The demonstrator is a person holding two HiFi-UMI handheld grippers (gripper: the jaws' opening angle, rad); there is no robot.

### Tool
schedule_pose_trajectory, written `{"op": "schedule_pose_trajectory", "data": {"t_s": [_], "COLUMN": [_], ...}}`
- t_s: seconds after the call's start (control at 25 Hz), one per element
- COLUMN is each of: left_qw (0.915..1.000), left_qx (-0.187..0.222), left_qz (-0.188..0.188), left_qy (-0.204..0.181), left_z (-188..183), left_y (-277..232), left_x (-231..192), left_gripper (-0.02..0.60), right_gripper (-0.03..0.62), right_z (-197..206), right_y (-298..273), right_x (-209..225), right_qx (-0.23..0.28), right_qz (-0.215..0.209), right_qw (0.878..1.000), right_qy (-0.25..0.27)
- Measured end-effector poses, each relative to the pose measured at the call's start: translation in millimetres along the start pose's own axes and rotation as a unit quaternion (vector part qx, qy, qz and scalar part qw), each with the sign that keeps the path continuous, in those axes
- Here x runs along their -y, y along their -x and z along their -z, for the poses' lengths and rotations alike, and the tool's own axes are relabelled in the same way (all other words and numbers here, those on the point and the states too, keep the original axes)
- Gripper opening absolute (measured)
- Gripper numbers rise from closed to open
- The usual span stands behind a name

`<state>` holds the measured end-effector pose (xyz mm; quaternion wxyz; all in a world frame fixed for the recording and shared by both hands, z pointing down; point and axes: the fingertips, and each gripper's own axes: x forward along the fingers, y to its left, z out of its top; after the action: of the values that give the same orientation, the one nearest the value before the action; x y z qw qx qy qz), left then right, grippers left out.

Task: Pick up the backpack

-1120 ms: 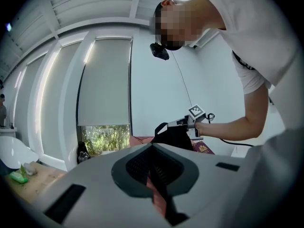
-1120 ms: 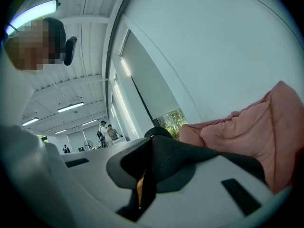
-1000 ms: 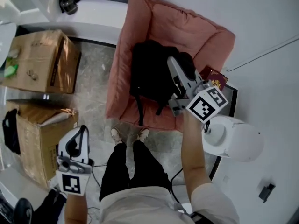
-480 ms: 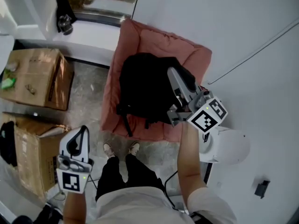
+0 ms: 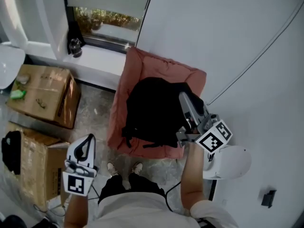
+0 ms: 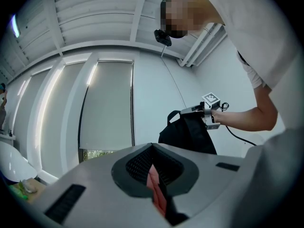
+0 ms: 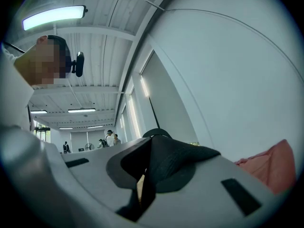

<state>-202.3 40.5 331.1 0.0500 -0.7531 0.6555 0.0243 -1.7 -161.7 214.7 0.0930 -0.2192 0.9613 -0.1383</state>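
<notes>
Two claws: right gripper (image 5: 184, 99) clamps the black backpack (image 5: 152, 110) mid-frame; left gripper (image 5: 87, 139), lower left, is closed and empty.

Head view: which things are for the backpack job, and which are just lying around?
For the job:
black backpack
right gripper, shut on the backpack's top

Just lying about:
pink cushion
cardboard boxes
white rounded thing
left gripper, shut and empty

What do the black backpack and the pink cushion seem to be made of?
The black backpack looks like matte woven synthetic fabric: it sags limply and its straps dangle. The pink cushion looks like soft padded textile, with a puffy raised rim and creases; its exact fibre is unclear.
</notes>
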Motion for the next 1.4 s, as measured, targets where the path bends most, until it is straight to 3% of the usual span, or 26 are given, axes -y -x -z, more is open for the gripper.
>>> {"op": "schedule_pose_trajectory", "data": {"t_s": [0.28, 0.72, 1.16, 1.4], "left_qw": [0.9999, 0.9983, 0.9943, 0.995], "left_qx": [0.006, 0.048, 0.049, 0.049], "left_qz": [0.006, 0.015, 0.06, 0.049], "left_qy": [-0.009, -0.029, -0.073, -0.072], "left_z": [-9.1, -43.5, -58.8, -73.3], "left_y": [13.6, -4.0, -44.2, -57.5], "left_x": [-9.4, -4.1, 18.2, 11.1], "left_gripper": [0.011, 0.011, 0.011, 0.011], "right_gripper": [0.035, 0.035, 0.035, 0.034], "right_z": [-37.4, -103.1, -142.7, -151.8], "right_y": [34.0, 155.1, 268.6, 323.2], "right_x": [-15.0, -18.7, 2.3, 15.0], "right_qx": [0.027, 0.055, 0.082, 0.103], "right_qz": [0.045, 0.141, 0.268, 0.331], "right_qw": [0.998, 0.986, 0.954, 0.932], "right_qy": [0.025, 0.07, 0.106, 0.109]}}
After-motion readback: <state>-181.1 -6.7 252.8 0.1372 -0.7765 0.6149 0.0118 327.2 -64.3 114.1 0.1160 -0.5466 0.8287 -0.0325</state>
